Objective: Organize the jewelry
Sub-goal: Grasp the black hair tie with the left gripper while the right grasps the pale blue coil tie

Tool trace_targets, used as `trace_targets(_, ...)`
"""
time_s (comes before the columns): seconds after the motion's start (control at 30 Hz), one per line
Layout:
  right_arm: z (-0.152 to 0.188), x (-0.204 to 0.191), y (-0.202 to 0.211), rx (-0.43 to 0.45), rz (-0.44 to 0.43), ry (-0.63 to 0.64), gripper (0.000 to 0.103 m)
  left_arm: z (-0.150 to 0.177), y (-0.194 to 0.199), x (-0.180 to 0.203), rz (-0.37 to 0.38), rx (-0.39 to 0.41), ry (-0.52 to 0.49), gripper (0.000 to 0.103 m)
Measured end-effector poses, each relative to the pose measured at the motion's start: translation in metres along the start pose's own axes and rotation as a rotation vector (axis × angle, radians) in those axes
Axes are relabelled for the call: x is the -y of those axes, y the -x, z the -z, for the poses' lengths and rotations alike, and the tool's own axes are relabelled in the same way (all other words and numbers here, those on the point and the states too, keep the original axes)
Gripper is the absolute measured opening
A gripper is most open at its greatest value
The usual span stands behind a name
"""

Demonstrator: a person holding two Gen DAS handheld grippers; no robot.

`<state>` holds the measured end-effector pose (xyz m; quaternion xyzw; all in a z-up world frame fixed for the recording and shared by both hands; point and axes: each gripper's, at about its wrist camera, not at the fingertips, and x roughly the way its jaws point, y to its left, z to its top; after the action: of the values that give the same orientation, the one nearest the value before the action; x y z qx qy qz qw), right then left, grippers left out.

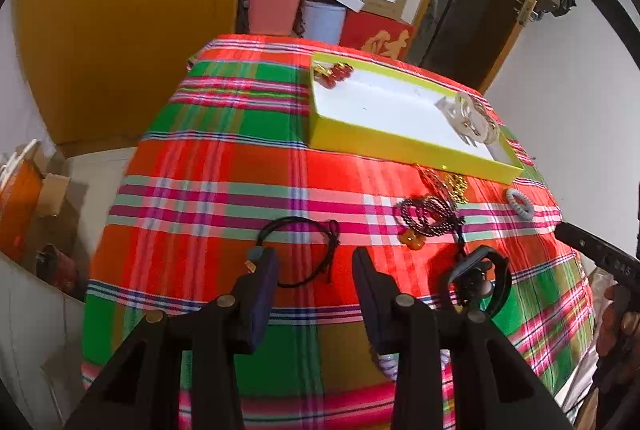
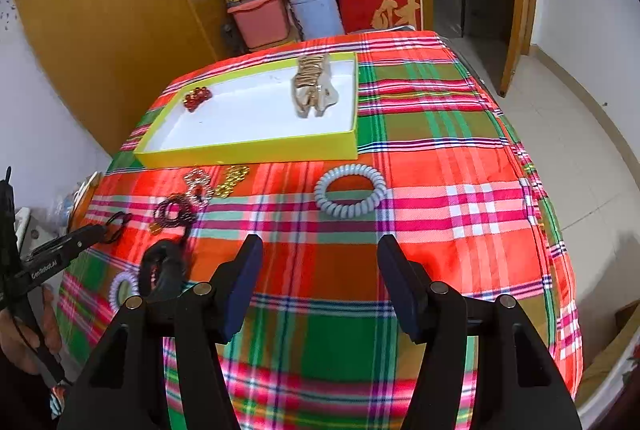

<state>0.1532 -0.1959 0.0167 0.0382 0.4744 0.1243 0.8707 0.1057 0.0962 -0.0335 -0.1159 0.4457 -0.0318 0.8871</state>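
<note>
Both claws gape empty: left gripper (image 1: 316,270) straddles the black cord bracelet (image 1: 298,254), right gripper (image 2: 316,270) aims at the grey spiral hair tie (image 2: 350,191), both lying just before the yellow tray (image 2: 256,152), likely next to load

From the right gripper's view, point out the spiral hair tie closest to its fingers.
The large grey-blue spiral hair tie, lying alone on the cloth just ahead of the open right gripper. The small lilac coil sits far left, near the table edge.

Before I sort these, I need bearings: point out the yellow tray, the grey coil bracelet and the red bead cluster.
yellow tray (image 2: 248,151), right wrist view, near wall
grey coil bracelet (image 2: 320,195), right wrist view, left arc
red bead cluster (image 2: 197,98), right wrist view, centre
</note>
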Motion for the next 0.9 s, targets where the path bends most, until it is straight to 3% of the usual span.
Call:
trace_targets(0.17, -0.005, 0.006, -0.011, -0.008, 0.022, -0.002, 0.06, 0.001, -0.014, 0.012, 0.027, -0.017, -0.049, 0.038)
trace_targets(0.4, -0.011, 0.017, -0.025, -0.015, 0.054, -0.031, 0.06, -0.002, -0.028, 0.021, -0.01, -0.023, -0.104, 0.037)
trace_targets(0.57, -0.017, 0.025, -0.036, -0.026, 0.066, -0.055, 0.06, -0.004, -0.031, 0.02, -0.035, -0.021, -0.115, 0.011)
trace_targets(0.7, -0.022, 0.025, -0.046, -0.036, 0.071, -0.05, 0.06, -0.004, -0.031, 0.018, -0.033, -0.019, -0.105, 0.007)
trace_targets(0.77, -0.024, 0.025, -0.052, -0.047, 0.079, -0.047, 0.047, -0.004, -0.031, 0.019, -0.029, -0.019, -0.104, 0.007)
trace_targets(0.83, -0.027, 0.024, -0.057, -0.056, 0.085, -0.047, 0.044, -0.003, -0.031, 0.021, -0.021, -0.02, -0.104, 0.006)
trace_targets(0.9, -0.029, 0.023, -0.061, -0.061, 0.116, -0.036, 0.031, -0.003, -0.032, 0.022, -0.015, -0.02, -0.105, 0.006)
